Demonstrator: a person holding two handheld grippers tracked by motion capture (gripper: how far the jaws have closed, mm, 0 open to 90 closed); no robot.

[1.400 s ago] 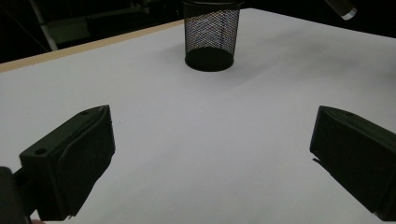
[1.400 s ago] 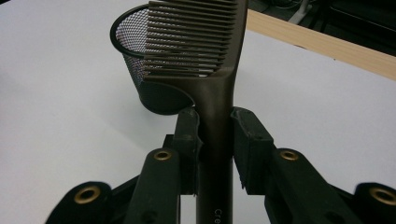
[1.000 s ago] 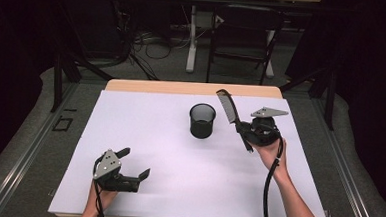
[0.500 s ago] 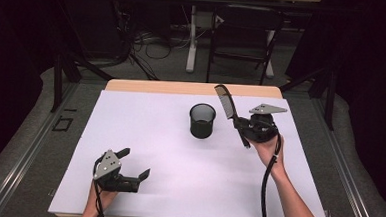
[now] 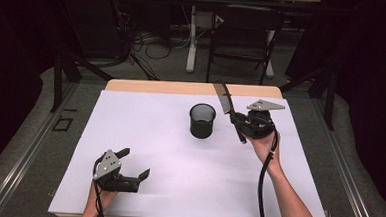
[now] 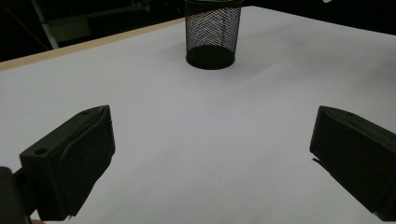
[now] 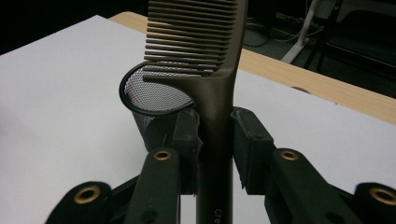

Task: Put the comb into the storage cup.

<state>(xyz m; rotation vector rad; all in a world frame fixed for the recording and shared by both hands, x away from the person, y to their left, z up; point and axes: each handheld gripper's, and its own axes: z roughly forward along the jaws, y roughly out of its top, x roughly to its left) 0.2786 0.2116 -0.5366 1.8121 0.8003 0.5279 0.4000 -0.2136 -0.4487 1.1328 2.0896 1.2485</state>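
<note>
A black mesh cup stands upright near the middle back of the white table; it also shows in the left gripper view and behind the comb in the right gripper view. My right gripper is shut on the handle of a dark brown comb, held in the air just right of the cup, teeth end up. The comb rises between the jaws in the right gripper view. My left gripper rests at the front left, open, with nothing between its fingers.
A wooden strip edges the table's far side. Beyond it stand table legs, a chair and cables on the floor. White surface stretches between my left gripper and the cup.
My right gripper has carried the comb a little toward the back and closer to the cup. The left gripper has stayed where it was.
</note>
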